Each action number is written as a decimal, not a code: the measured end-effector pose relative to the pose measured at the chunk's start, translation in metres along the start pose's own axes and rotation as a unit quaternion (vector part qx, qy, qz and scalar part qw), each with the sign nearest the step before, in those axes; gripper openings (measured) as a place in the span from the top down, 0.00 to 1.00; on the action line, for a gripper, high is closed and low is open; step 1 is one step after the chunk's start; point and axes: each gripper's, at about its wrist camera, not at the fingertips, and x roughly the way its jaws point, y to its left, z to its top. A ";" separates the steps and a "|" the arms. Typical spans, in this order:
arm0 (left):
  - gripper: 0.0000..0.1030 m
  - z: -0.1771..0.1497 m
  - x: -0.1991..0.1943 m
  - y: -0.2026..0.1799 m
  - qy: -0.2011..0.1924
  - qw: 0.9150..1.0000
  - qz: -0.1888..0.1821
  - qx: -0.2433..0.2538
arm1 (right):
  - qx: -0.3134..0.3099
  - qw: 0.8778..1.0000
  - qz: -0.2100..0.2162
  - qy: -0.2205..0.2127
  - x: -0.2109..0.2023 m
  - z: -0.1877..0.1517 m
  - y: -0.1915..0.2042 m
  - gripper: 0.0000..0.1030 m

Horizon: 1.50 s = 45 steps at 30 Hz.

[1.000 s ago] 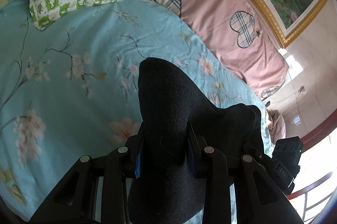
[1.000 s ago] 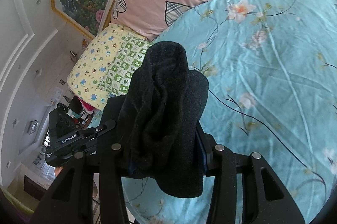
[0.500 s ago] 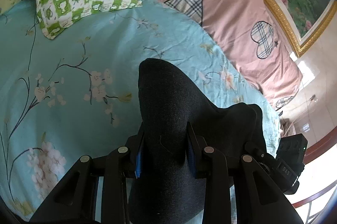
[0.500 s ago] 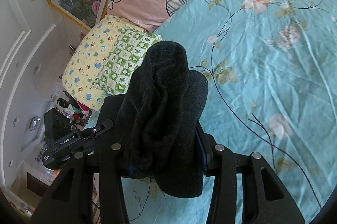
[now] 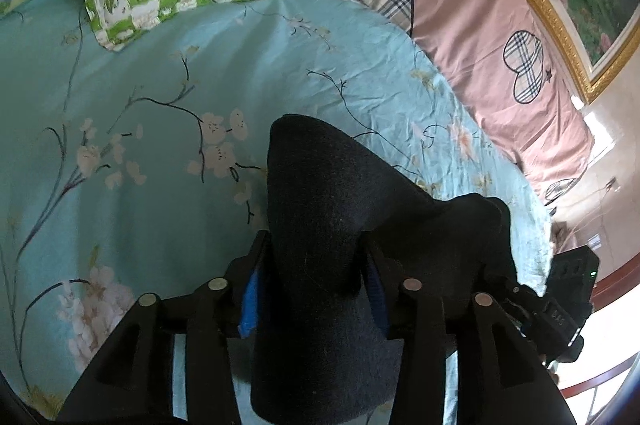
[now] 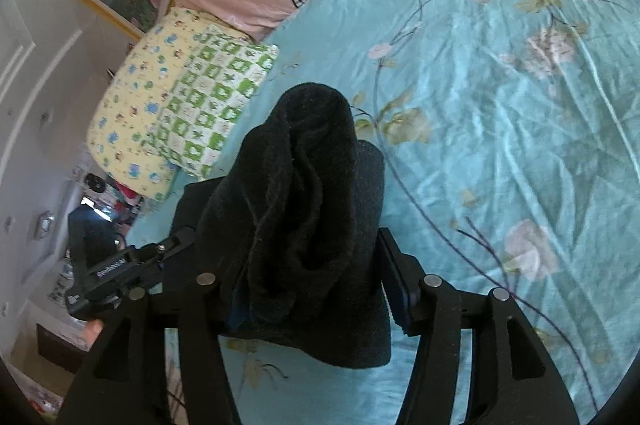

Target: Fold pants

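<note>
Dark navy fleece pants (image 5: 320, 225) bunched and clamped between both tools, held above the bed: left gripper (image 5: 312, 289) pinched on one fold, right gripper (image 6: 316, 277) pinched on a thicker wad. Fabric stretches between the two. Turquoise floral bedsheet (image 5: 140, 145) beneath and ahead; green-white checked pillow (image 6: 212, 105) and pink duvet (image 5: 440, 5) beyond the tips.
</note>
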 end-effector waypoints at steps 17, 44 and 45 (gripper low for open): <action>0.30 -0.027 -0.028 -0.007 -0.011 0.998 0.046 0.033 | -0.042 0.999 -0.028 -0.018 -0.031 -0.007 0.012 0.28; 0.22 -0.073 -0.056 -0.057 -0.017 0.981 0.111 0.160 | -0.248 0.960 -0.127 -0.018 -0.053 -0.046 0.085 0.02; 0.22 -0.075 -0.056 -0.058 -0.017 0.980 0.115 0.164 | -0.252 0.959 -0.130 -0.015 -0.053 -0.047 0.086 0.00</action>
